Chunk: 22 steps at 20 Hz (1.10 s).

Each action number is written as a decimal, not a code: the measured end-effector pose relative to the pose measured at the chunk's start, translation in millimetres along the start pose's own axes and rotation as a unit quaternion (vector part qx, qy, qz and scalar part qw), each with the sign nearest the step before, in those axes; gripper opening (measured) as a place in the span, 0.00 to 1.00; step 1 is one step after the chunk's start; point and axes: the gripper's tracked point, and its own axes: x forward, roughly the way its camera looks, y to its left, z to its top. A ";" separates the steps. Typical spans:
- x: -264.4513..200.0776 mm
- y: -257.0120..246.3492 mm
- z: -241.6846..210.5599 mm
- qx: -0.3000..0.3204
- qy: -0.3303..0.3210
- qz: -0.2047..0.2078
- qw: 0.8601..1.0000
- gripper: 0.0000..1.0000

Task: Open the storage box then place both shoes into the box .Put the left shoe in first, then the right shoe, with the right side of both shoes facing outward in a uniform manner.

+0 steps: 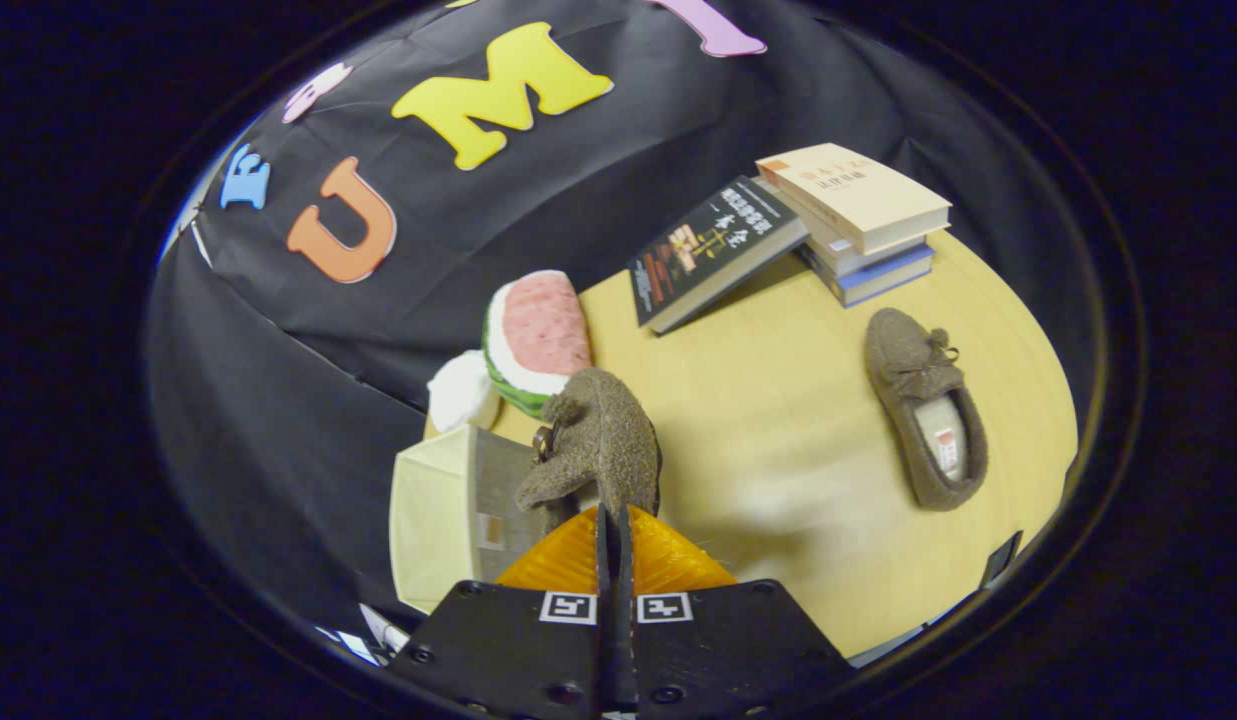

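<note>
Since the tool (615, 535) is pinched shut on a soft, floppy, light shoe (600, 445) over the open storage box (448, 515), gripping its rim works; second shoe (923, 405) lies right on the counter (778, 400).

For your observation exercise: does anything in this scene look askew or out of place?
One dark book leans tilted against the stack of books rather than lying flat. A brown shoe hangs toe-up, pinched in the gripper, beside the open storage box. The other shoe lies alone on the table.
</note>
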 end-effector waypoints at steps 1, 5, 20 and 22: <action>-4.3 24.7 -1.2 0.000 -0.002 0.015 1.000 0.00; -3.1 100.3 -9.5 -0.006 0.002 0.061 0.998 0.00; 77.8 182.5 -101.7 -0.238 0.070 -0.010 0.969 0.00; 82.0 186.4 -118.8 -0.315 0.083 -0.023 0.945 0.17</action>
